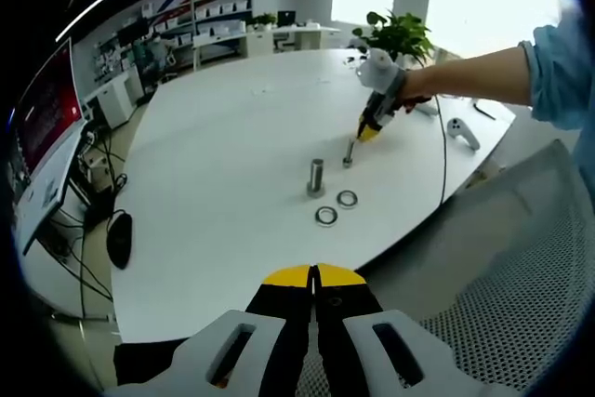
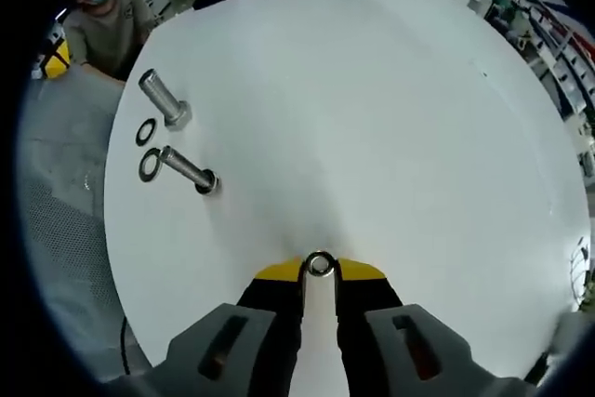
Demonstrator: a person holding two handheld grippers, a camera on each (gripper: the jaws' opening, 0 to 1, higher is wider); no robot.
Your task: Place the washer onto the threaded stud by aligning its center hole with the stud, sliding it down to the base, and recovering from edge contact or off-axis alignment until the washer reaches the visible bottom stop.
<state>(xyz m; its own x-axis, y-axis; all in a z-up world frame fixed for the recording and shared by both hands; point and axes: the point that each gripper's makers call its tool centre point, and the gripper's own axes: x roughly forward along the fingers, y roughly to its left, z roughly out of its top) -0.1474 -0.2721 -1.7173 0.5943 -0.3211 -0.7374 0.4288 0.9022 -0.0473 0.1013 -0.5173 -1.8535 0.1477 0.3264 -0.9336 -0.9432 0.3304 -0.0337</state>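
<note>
Item: washer-on-stud placement, judged early stage, nothing seated yet. Right gripper view, left to right: two threaded studs are seen standing on the white surface (image 2: pixel 390 137), a thicker stud (image 2: pixel 164 97) and a slimmer stud (image 2: pixel 188 169), each rising bare from its base with no washer on its shaft. Two loose washers are recorded flat on the surface, one (image 2: pixel 146 131) just beside the thicker stud's base and one (image 2: pixel 150 165) near the slimmer stud's upper end as imaged. A third washer (image 2: pixel 320 264) is held at the tips of the right tongs (image 2: pixel 320 271), which are clamped on its rim, well apart from both studs. Remaining, by judgement: carry to a stud, centre the hole, slide down to the base stop. Left gripper view, left to right: the left tongs (image 1: pixel 314 276) are noted pressed together with nothing between them, hanging off the near edge of the surface. Further in, the thicker stud (image 1: pixel 316 177) and the two flat washers (image 1: pixel 326 216) (image 1: pixel 347 198) are logged, then the slimmer stud (image 1: pixel 349 152). The right tongs (image 1: pixel 365 132) are seen just above and beside that slimmer stud, tips angled downward, carried by a person's hand (image 1: pixel 409 90) on an arm reaching in from the right in a blue sleeve (image 1: pixel 558 76).
</note>
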